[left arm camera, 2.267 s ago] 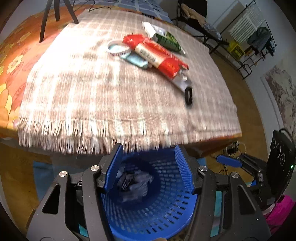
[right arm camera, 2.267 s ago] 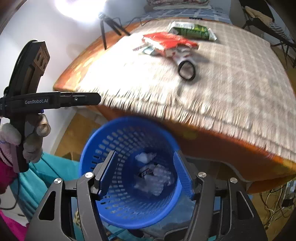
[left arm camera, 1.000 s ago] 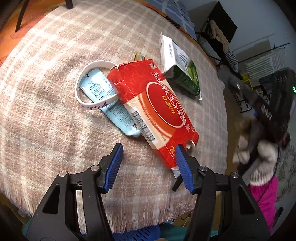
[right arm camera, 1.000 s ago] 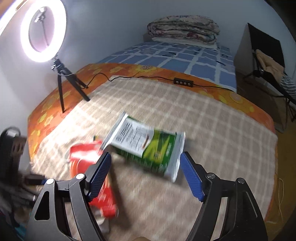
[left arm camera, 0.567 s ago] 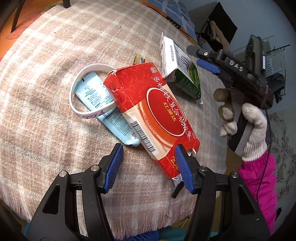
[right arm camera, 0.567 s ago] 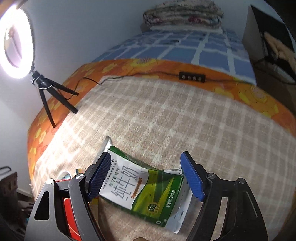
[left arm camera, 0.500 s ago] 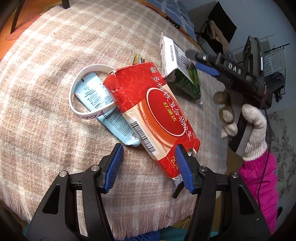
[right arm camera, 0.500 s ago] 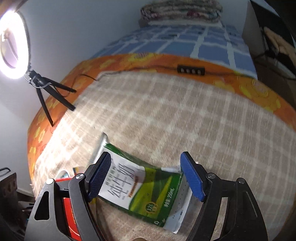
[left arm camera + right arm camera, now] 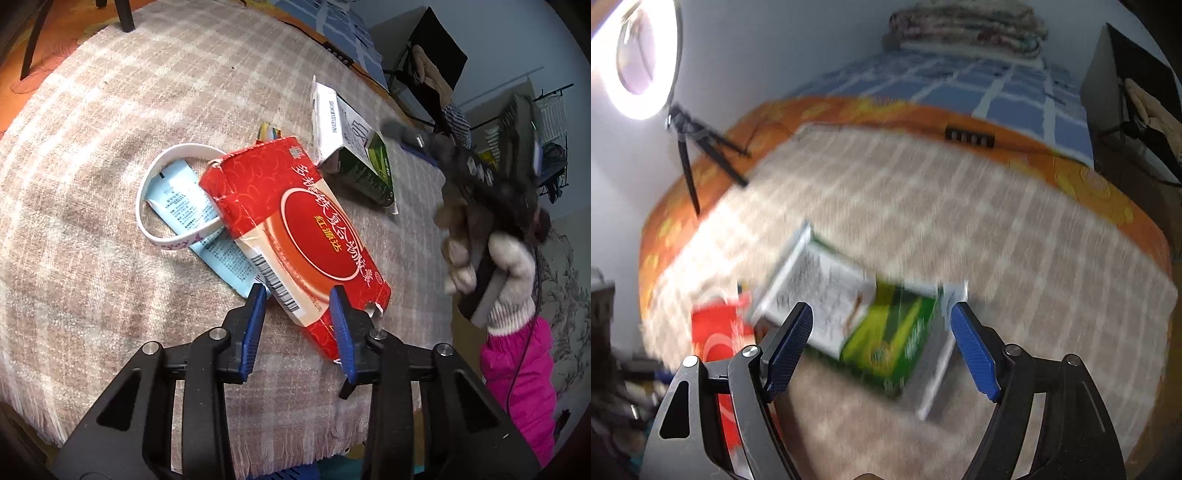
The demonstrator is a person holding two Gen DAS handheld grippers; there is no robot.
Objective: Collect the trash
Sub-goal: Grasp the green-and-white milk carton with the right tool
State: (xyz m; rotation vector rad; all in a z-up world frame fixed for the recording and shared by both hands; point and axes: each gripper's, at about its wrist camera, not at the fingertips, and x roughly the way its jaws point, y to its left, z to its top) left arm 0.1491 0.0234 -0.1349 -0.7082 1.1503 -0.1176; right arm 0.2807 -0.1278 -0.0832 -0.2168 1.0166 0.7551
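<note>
The left tool (image 9: 297, 301) stands half open with its blue fingers astride the near end of the red carton (image 9: 295, 225), not visibly pinching it; the right tool (image 9: 881, 343) gapes wide and empty just short of the green-and-white milk carton (image 9: 857, 321) ahead of it. Both cartons lie flat on the checked cloth (image 9: 92, 110) of the desk and look empty, light and crushable, so a gentle pinch across a narrow end or fold should serve. A sliver of blue basket (image 9: 291, 473) peeps below the left tool, its contents hidden.

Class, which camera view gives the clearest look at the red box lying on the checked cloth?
The left wrist view: the red box fills the centre, sharp, lettering and barcode legible. The right wrist view shows only a blurred red corner at lower left.
</note>
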